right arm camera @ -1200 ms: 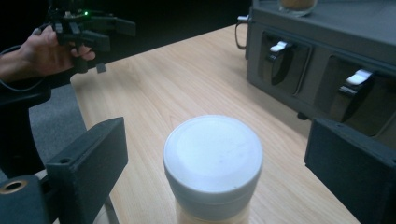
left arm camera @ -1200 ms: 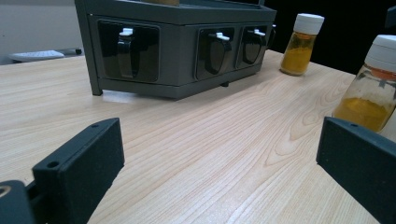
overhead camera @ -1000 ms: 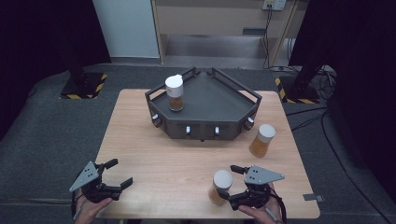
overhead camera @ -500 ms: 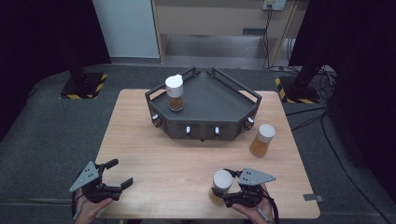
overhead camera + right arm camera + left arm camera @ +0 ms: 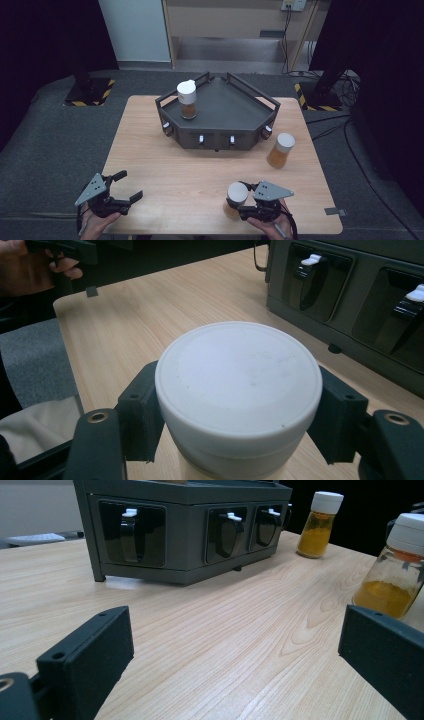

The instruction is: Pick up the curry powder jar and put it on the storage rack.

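**Right gripper closes on a spice jar at the table's near edge**

Seen from above, the right gripper (image 5: 239, 206) holds a white-capped jar (image 5: 236, 199) of orange powder near the front edge of the wooden table (image 5: 150, 165); its jaws have just been closing, with the jar between them. The left gripper (image 5: 129, 186) rests at the near left, jaws apart and holding nothing. A second jar (image 5: 280, 149) stands to the right of the dark tray (image 5: 235, 102), and a third jar (image 5: 187, 99) stands on the tray's left side.

The left gripper view shows wide-open jaws over bare wood, the tray's front ahead.

In the right gripper view, both jaws press the sides of the jar just below its white cap (image 5: 239, 372).
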Demonstrator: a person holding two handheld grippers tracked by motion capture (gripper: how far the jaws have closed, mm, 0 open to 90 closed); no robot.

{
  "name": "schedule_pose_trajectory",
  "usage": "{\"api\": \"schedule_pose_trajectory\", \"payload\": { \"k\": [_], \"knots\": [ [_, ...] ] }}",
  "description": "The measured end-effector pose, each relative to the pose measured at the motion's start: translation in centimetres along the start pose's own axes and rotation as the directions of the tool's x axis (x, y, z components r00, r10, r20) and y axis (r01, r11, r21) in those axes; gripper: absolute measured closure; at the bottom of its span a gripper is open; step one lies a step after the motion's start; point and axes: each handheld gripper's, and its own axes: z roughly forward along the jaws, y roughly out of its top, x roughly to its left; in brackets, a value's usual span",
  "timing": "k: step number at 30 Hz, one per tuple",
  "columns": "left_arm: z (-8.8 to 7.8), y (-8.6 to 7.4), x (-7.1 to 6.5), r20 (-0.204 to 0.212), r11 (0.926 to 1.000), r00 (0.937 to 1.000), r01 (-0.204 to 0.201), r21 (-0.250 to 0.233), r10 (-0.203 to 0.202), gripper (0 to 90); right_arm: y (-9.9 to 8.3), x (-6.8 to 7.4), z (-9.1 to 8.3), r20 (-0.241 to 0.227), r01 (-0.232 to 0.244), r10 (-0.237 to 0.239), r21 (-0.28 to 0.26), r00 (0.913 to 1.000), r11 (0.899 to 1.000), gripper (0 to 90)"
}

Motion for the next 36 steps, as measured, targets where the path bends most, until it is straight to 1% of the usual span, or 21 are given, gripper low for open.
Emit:
{"api": "schedule_pose_trajectory", "payload": {
  "k": [4, 10, 17, 20, 23, 33, 36],
  "knots": [
    [0.0, 0.0, 0.0, 0.0, 1.0, 1.0, 0.001, 0.0, -0.001, 0.1, 0.5, -0.1, 0.0, -0.001, 0.003, -0.003, 0.005, 1.0, 1.0, 33.2],
    [0.0, 0.0, 0.0, 0.001, 1.0, 1.0, 0.001, 0.001, -0.001, 0.1, 1.7, -0.6, -0.3, -0.004, -0.001, 0.001, -0.012, 1.0, 1.0, 33.3],
    [0.0, 0.0, 0.0, 0.004, 1.0, 1.0, 0.002, 0.001, -0.002, 0.1, 4.4, -1.3, -0.7, -0.004, 0.013, -0.013, -0.012, 0.9999, 1.0, 33.3],
    [0.0, 0.0, 0.1, 0.004, 1.0, 1.0, 0.003, 0.001, -0.003, 0.1, 5.5, -1.7, -0.7, -0.011, 0.008, -0.008, -0.014, 0.9999, 1.0, 33.2],
    [0.0, 0.0, 0.1, 0.005, 1.0, 1.0, 0.002, 0.003, -0.003, 0.0, 6.5, -1.9, -0.8, -0.009, 0.012, -0.012, -0.009, 0.9999, 1.0, 33.2],
    [0.1, 0.0, 0.1, 0.008, 1.0, 1.0, 0.005, 0.005, -0.005, 0.0, 10.2, -3.0, -0.5, -0.013, 0.0, 0.0, 0.018, 0.9999, 1.0, 33.3],
    [0.1, 0.0, 0.1, 0.007, 1.0, 1.0, 0.006, 0.003, -0.006, 0.0, 11.2, -3.3, -0.4, -0.012, 0.005, -0.004, 0.023, 0.9999, 1.0, 33.3]
  ]
}}
